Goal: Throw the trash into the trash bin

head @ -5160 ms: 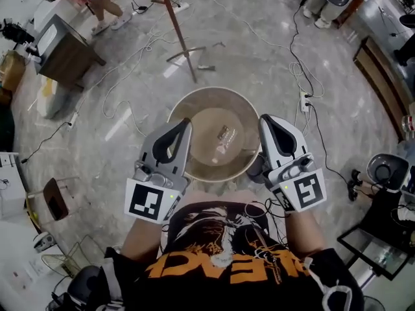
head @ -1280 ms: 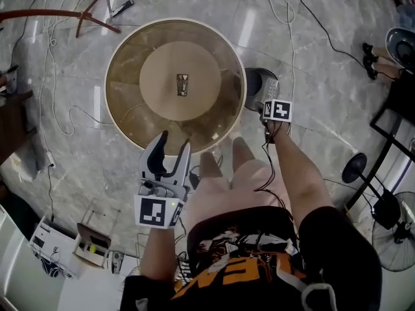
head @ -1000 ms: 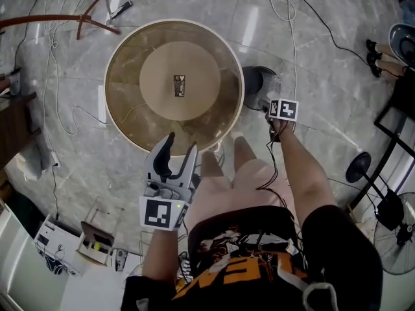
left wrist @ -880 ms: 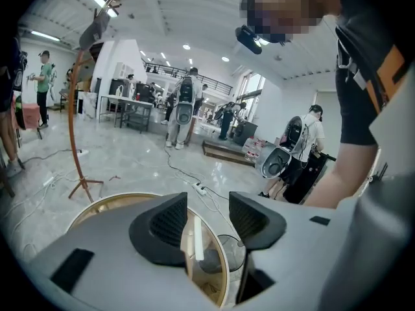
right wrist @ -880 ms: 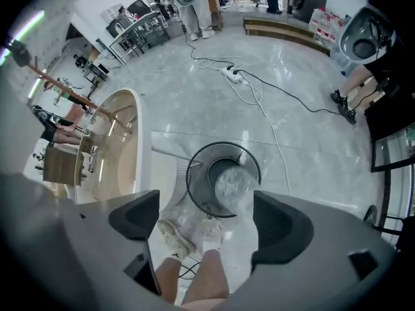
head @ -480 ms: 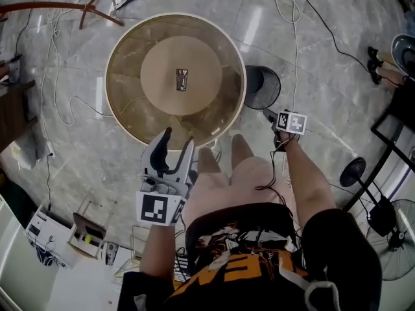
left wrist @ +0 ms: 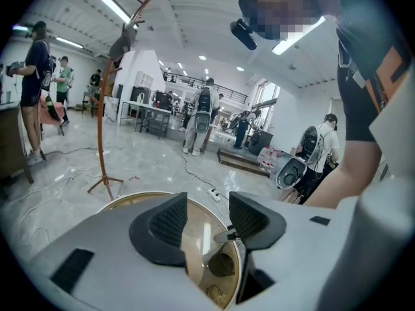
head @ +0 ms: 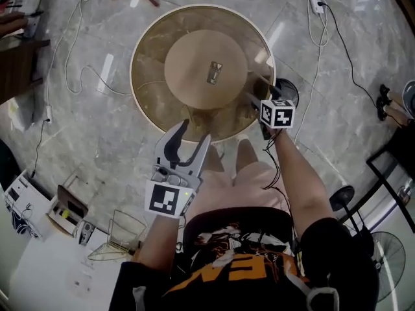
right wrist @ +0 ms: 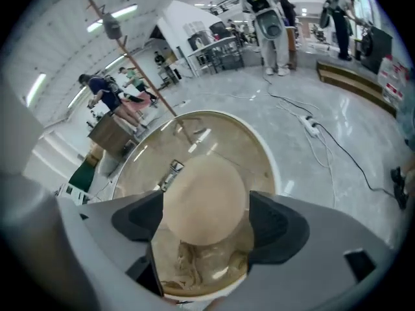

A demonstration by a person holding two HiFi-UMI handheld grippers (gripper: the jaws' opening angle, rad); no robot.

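Now the right gripper point(head: 256, 102), earlier out beyond the single trash bin point(head: 287, 89), is hovering over the table point(head: 139, 89) rim, its empty jaws closing. Meanwhile the left gripper point(head: 194, 133) is holding its jaws apart, empty. One wrapper point(head: 213, 72) is lying at the table's centre, long axis pointing away from the person.

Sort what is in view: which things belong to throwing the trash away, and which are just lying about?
Job: small wrapper on round table; black trash bin; left gripper, open, empty; right gripper, jaws closing, nothing between them.
Lying about: floor cable; power strip; wire basket; floor fan.
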